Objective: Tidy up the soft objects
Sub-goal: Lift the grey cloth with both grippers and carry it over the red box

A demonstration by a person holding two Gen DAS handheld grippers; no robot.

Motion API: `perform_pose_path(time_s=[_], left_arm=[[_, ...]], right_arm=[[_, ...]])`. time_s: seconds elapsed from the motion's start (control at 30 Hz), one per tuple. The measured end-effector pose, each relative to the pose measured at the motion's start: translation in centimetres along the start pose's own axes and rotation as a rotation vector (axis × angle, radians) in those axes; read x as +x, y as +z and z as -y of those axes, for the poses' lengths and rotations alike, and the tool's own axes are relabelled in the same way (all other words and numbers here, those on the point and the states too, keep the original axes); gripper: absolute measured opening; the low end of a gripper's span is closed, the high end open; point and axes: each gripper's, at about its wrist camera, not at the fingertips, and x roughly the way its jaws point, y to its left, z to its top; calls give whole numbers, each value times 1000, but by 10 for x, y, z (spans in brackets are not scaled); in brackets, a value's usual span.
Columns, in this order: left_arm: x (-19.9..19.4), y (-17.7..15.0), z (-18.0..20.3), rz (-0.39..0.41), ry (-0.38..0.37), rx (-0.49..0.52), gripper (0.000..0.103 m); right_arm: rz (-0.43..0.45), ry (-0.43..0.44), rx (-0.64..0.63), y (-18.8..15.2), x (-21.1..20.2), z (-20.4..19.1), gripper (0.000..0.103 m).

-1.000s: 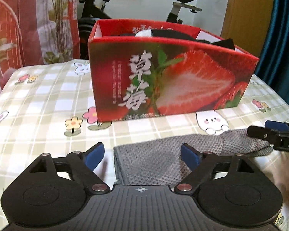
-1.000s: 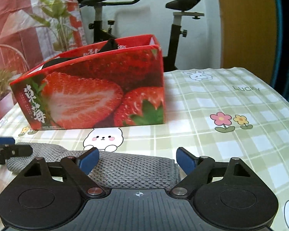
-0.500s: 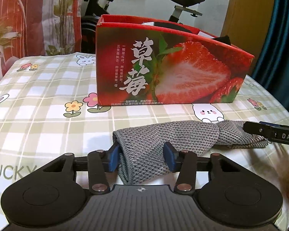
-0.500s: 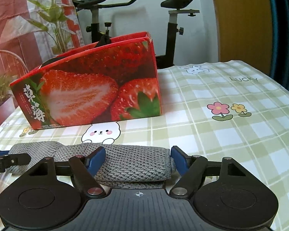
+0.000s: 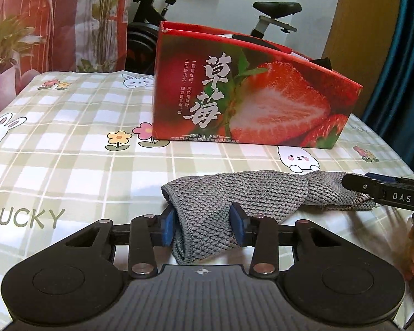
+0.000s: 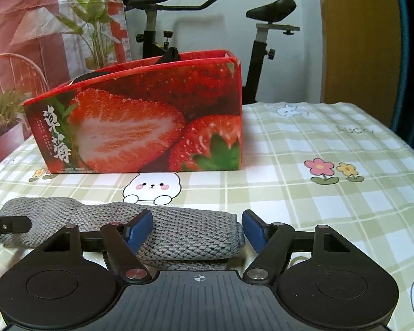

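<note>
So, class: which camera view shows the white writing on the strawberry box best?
The left wrist view: the strawberry box turns its lettered end toward that camera, so the big white characters read clearly. In the right wrist view the box shows them small, at its far left edge.

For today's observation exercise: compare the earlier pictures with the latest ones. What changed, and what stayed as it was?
The left gripper is closing on one end of the grey sock; the right gripper narrowed around the other. The strawberry box kept its place.
</note>
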Motion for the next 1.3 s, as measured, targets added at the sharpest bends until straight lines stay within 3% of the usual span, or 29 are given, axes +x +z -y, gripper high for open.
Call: perform_pose_path(time_s=[0.17, 0.33, 0.8, 0.97, 1.17, 1.3], left_arm=[[0, -1, -2, 5, -1, 3, 43], [1, -1, -2, 9, 2, 8, 43], [-1, -2, -2, 8, 0, 7, 39], [-4, -1, -1, 2, -20, 0, 24], [-19, 8, -2, 70, -23, 4, 18], [-32, 24, -4, 143, -23, -1, 18]], right_arm=[[-14, -9, 9, 1, 2, 3, 72], [-48, 32, 22, 1, 6, 6, 67], [-30, 111, -9, 0, 0, 1, 27], [-25, 132, -25, 0, -2, -2, 23], [-7, 182, -10, 8, -10, -1, 22], [62, 218, -29, 27, -25, -4, 22]])
